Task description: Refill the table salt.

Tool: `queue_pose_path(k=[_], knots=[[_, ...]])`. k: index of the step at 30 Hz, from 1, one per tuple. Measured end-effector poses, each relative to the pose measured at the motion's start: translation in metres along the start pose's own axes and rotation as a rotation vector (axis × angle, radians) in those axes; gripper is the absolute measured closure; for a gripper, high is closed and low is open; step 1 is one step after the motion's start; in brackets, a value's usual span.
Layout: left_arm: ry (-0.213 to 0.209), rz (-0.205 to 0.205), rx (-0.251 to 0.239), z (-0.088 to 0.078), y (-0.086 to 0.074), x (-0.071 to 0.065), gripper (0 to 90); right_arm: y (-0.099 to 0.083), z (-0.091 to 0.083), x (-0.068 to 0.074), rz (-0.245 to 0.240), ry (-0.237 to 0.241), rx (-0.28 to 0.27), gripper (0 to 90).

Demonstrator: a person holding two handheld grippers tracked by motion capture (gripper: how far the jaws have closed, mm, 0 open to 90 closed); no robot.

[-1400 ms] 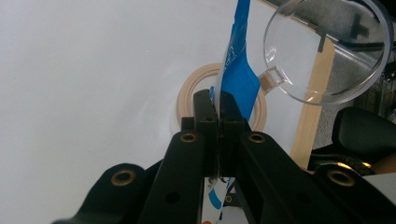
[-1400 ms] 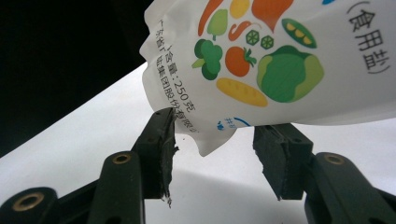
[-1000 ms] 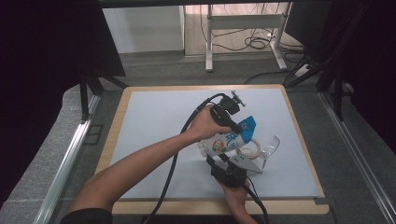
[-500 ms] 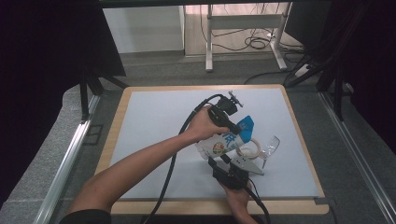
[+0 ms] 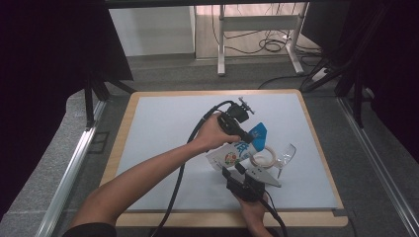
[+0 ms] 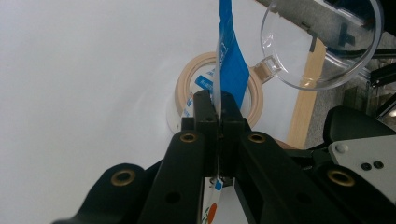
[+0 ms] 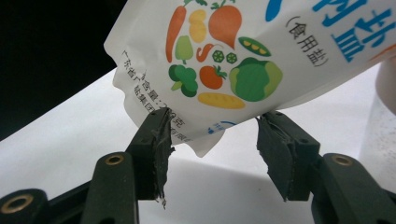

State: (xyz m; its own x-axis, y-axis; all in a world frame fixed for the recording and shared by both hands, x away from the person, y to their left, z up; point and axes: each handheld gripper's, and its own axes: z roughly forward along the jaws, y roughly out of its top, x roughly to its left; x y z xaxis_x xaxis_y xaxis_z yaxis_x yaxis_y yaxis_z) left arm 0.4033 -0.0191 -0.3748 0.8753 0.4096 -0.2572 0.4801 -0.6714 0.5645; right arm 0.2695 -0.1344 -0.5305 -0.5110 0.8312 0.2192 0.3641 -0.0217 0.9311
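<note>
A white pouch [image 5: 231,155] printed with vegetables [image 7: 261,42] hangs tilted over the white mat [image 5: 163,133], its blue top strip [image 6: 231,65] uppermost. My left gripper [image 5: 251,137] [image 6: 217,105] is shut on that blue strip and comes in from the left. From the near edge my right gripper [image 5: 232,171] [image 7: 212,144] sits under the pouch's bottom edge. Its jaws stand apart, and a lower corner of the pouch hangs between them. One pad overlaps the pouch's edge. Whether the pads press on it I cannot tell.
A beige tape ring [image 5: 262,159] [image 6: 184,91] lies flat on the mat just beyond the pouch. A clear glass [image 5: 285,155] [image 6: 322,46] lies on its side right of the ring. The mat's wooden border [image 5: 321,148] runs close on the right.
</note>
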Motion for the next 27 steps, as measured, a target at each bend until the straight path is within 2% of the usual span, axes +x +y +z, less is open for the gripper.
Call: queue_pose_path(k=[15,27], knots=[[-0.012,-0.009,-0.011,-0.001,-0.009,0.003,90.0,-0.003,-0.008,-0.007,-0.005,-0.013,0.002,44.8],[-0.026,-0.006,-0.034,-0.005,-0.013,0.005,90.0,-0.003,-0.012,-0.006,-0.015,-0.008,0.001,44.8]])
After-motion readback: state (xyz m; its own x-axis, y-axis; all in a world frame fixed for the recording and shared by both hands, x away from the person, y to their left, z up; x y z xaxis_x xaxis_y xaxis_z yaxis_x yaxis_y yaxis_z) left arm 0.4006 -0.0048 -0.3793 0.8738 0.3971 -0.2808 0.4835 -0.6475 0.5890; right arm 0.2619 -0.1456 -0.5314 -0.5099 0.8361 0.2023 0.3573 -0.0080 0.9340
